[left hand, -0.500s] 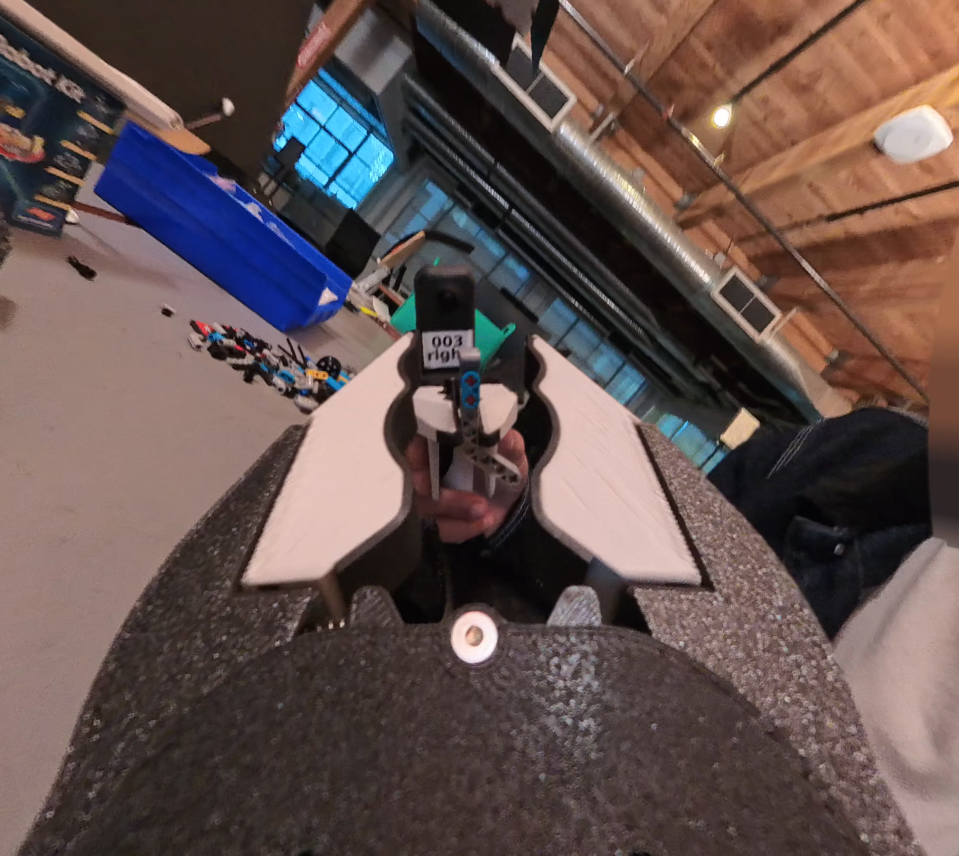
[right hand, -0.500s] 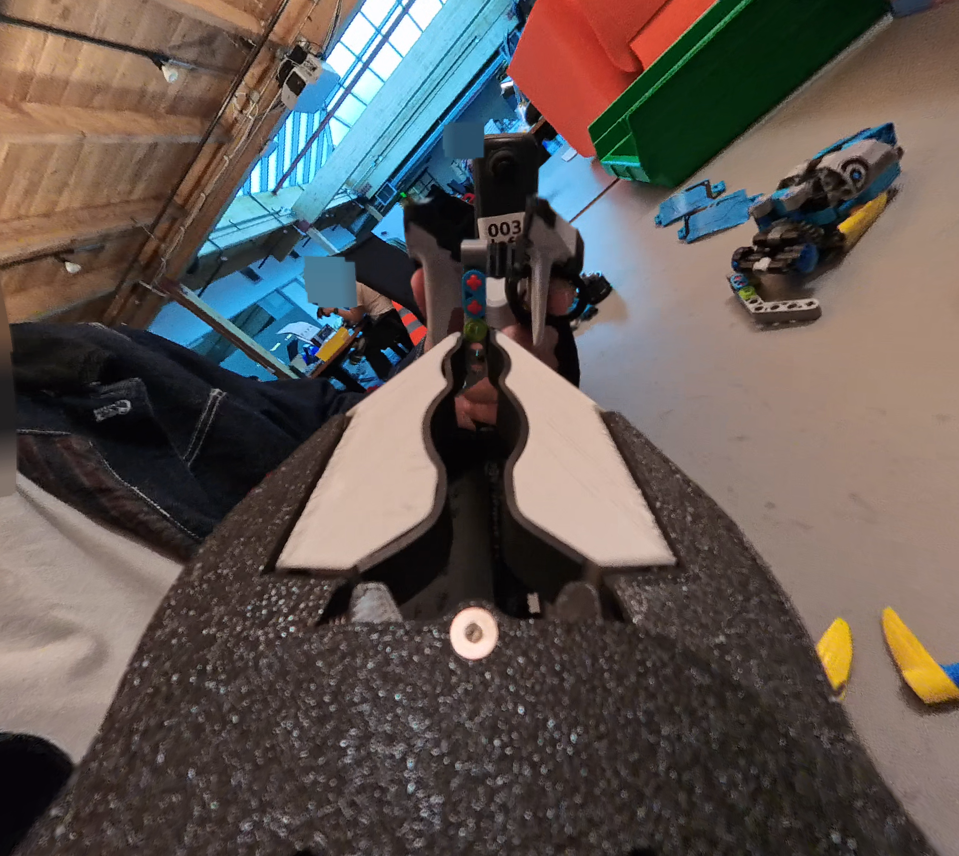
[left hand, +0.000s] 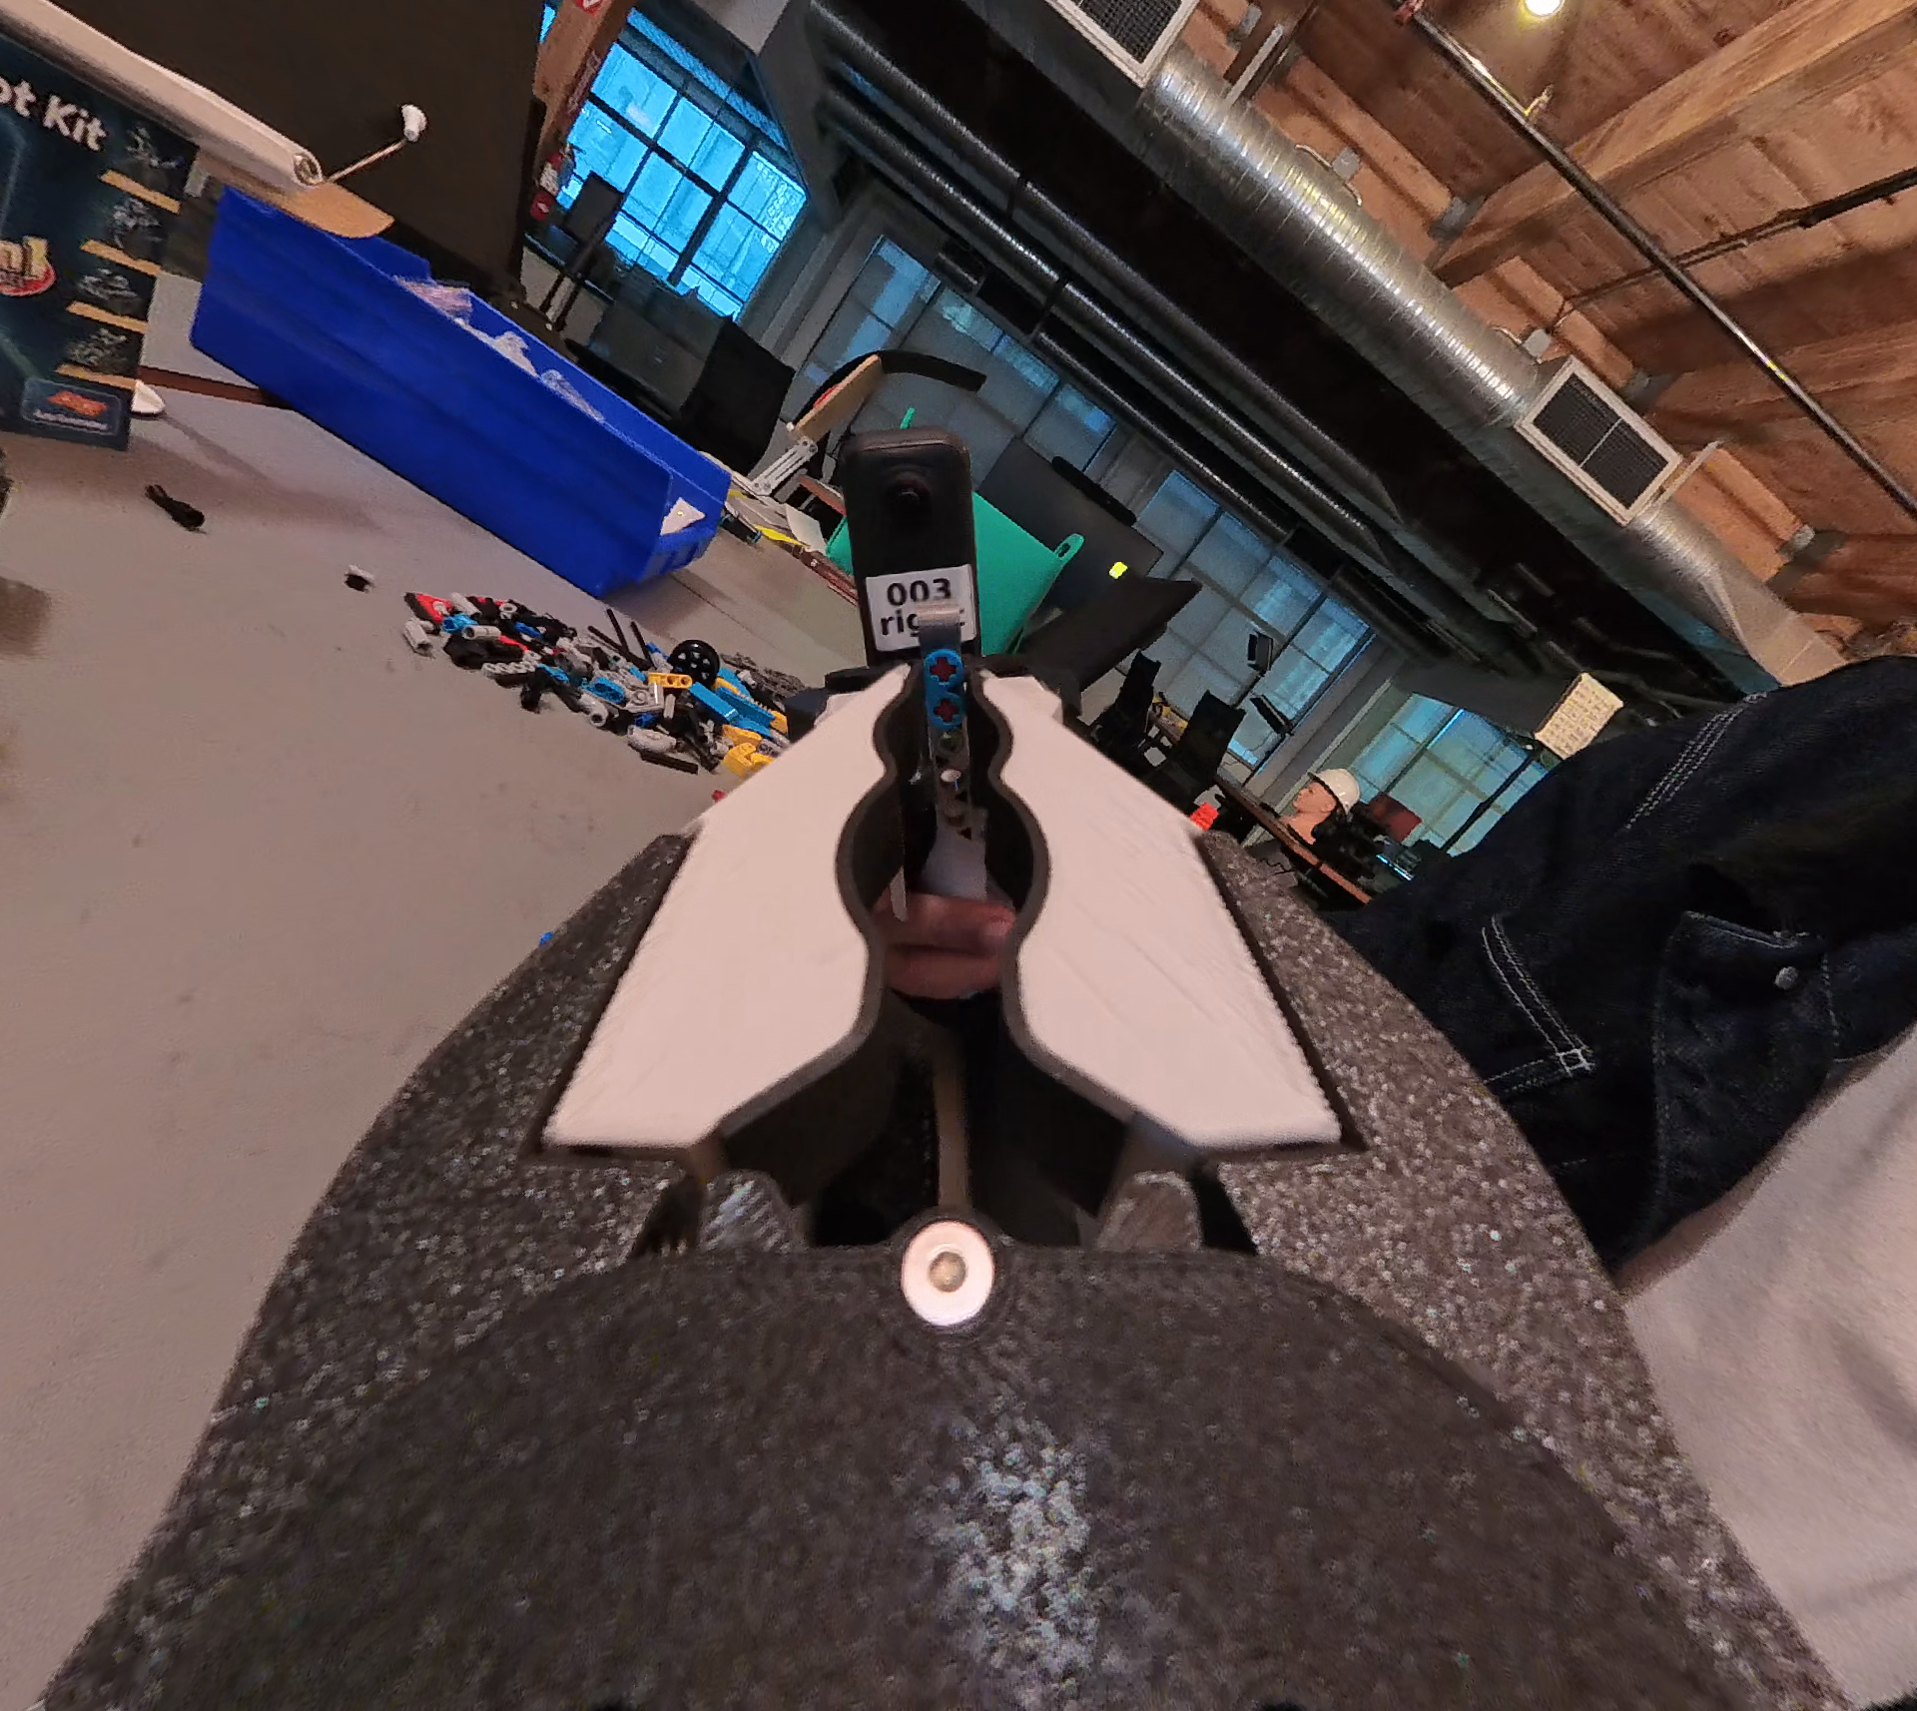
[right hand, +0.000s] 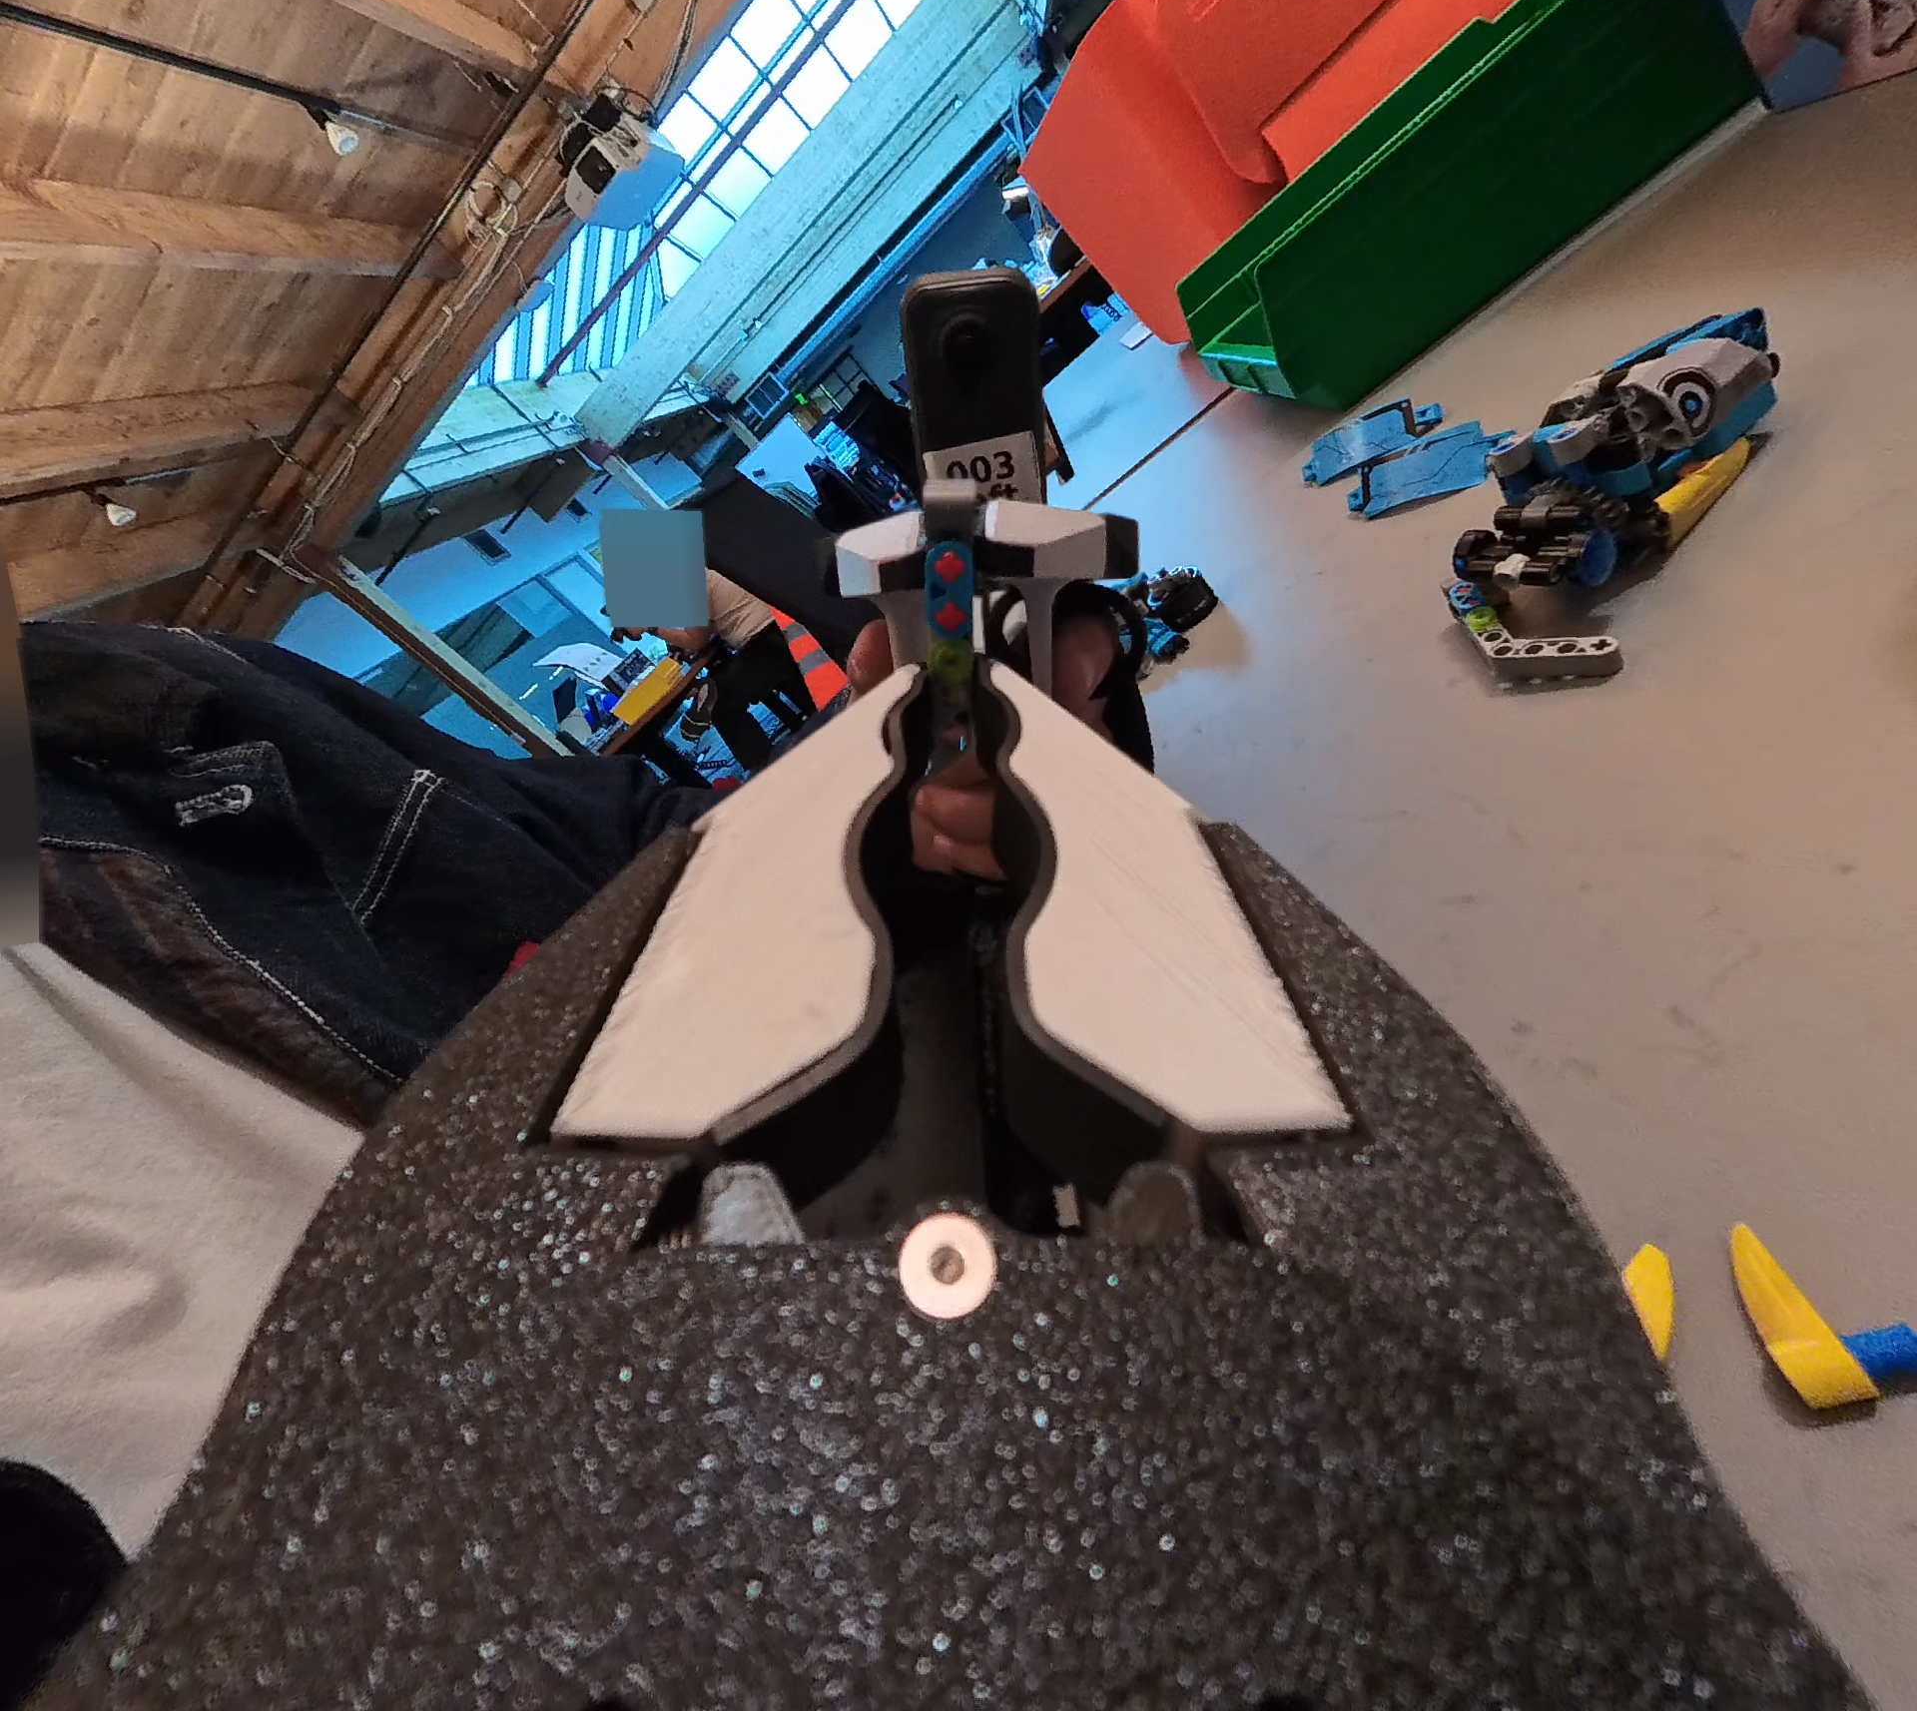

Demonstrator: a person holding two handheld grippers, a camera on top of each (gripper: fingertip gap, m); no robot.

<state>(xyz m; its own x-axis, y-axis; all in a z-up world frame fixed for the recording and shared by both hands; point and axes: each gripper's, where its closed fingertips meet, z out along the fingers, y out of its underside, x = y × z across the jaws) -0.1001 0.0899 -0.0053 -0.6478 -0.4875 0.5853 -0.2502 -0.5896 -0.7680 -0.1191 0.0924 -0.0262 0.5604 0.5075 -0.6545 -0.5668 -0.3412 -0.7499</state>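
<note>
The two grippers face each other above a grey table. My left gripper [left hand: 942, 699] is shut on a thin blue beam with red pins [left hand: 942, 686], joined to a grey beam below it. In the right wrist view my right gripper [right hand: 949, 702] is shut on the lower part of the same piece, by its green pin [right hand: 949, 657]. The left gripper [right hand: 980, 543] shows beyond it, clamped on the blue beam's [right hand: 949, 593] top end. A hand [right hand: 954, 816] shows behind the fingers. The right gripper's black camera [left hand: 905, 510] rises behind the left fingers.
A blue bin [left hand: 446, 396], a printed box [left hand: 73, 292] and a pile of loose pieces [left hand: 622, 686] lie to the left. A green bin [right hand: 1452, 209], an orange case [right hand: 1297, 2], a part-built blue toy robot [right hand: 1618, 458] and yellow pieces [right hand: 1784, 1319] lie to the right. Both grippers' tips are close together, under 4 cm apart.
My left gripper was open around the piece and has moved in and shut on the blue beam's end. My right gripper has kept its hold.
</note>
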